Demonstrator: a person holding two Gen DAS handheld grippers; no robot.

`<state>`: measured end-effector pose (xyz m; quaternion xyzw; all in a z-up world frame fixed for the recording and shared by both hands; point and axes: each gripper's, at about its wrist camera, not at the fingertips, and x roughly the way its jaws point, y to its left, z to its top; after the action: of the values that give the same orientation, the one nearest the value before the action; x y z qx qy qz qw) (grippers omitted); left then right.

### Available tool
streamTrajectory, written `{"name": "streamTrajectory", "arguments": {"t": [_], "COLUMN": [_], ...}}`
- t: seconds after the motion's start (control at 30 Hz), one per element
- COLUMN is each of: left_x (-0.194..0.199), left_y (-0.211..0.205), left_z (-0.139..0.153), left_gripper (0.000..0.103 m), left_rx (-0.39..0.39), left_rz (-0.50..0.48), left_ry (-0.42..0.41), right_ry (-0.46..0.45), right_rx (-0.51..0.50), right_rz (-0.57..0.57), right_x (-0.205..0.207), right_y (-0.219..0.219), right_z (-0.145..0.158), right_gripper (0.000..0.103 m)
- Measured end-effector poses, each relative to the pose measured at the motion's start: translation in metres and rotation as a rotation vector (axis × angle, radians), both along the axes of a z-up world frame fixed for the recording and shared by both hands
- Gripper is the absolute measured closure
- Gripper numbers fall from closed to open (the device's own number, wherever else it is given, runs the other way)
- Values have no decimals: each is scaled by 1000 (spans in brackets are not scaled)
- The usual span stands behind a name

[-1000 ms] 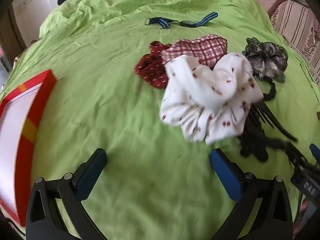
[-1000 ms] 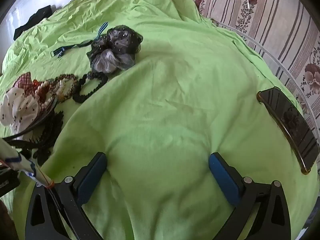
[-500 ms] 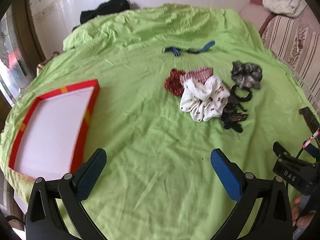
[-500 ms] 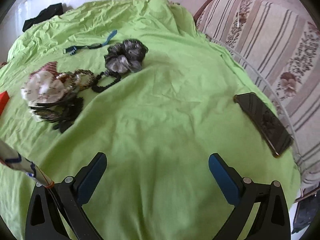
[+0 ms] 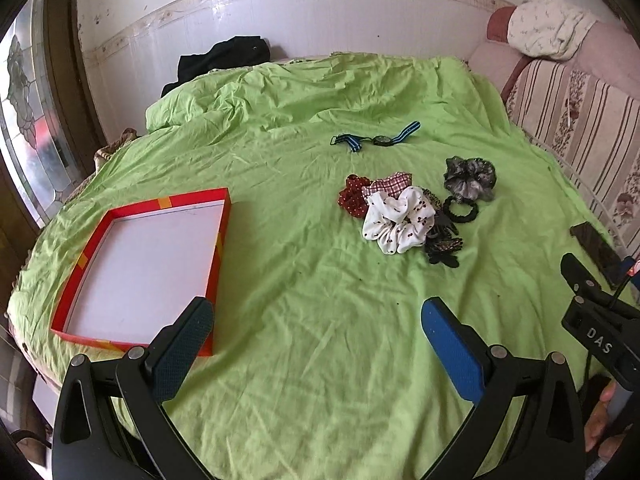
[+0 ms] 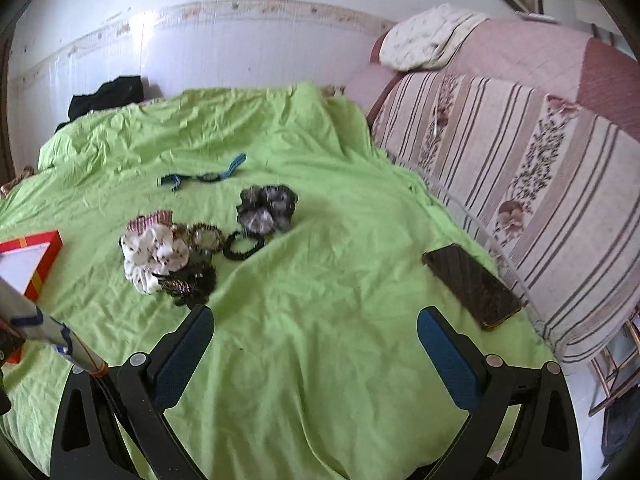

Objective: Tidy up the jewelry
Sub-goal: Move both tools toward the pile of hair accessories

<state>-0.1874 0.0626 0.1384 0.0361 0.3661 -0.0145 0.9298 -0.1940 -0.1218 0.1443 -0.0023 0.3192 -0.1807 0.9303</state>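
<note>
A pile of hair accessories lies on the green sheet: a white cherry-print scrunchie (image 5: pixel 398 218) (image 6: pixel 154 256), a red scrunchie (image 5: pixel 353 199), a plaid one (image 5: pixel 390 184), a grey scrunchie (image 5: pixel 470 179) (image 6: pixel 267 208), a black hair tie (image 5: pixel 461 211) (image 6: pixel 243 246) and dark clips (image 5: pixel 442 247) (image 6: pixel 188 282). A blue-strapped watch (image 5: pixel 378 140) (image 6: pixel 202 177) lies beyond. An empty red box (image 5: pixel 146 264) (image 6: pixel 28 260) sits left. My left gripper (image 5: pixel 316 332) and right gripper (image 6: pixel 314 338) are open, empty, well short of the pile.
A phone (image 6: pixel 472 284) (image 5: pixel 596 254) lies near the bed's right edge beside a striped sofa (image 6: pixel 520 184). Black clothing (image 5: pixel 224 60) lies at the far edge by the wall. The right gripper's body (image 5: pixel 600 328) shows at the right of the left wrist view.
Both grippers have pulled back and up from the bed, so the pile now looks smaller and farther. The red box has come fully into view. Nothing was picked up.
</note>
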Motion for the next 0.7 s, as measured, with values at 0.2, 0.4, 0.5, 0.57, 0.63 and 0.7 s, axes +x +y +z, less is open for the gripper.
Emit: {"name": "streamTrajectory", "arguments": {"t": [0.2, 0.4, 0.5, 0.57, 0.63, 0.7], "left_x": [-14, -23, -27, -29, -31, -31], "left_y": [9, 14, 16, 17, 18, 18], "left_z": [9, 15, 17, 18, 18, 19], "left_gripper": [0, 0, 0, 0, 0, 0], "left_rx": [-50, -23, -17, -15, -21, -29], "left_rz": [-9, -3, -5, -9, -16, -21], "left_ry": [58, 99, 121, 131, 140, 146], "right_ry": [11, 35, 47, 54, 61, 67], "right_rx": [13, 15, 22, 23, 23, 20], "right_rz": [4, -15, -21, -24, -22, -16], "right_x": [-7, -9, -9, -9, -8, -7], "right_y": [3, 6, 6, 7, 8, 9], "right_z": [3, 1, -1, -3, -4, -5], "right_gripper": [0, 0, 0, 0, 0, 0]}}
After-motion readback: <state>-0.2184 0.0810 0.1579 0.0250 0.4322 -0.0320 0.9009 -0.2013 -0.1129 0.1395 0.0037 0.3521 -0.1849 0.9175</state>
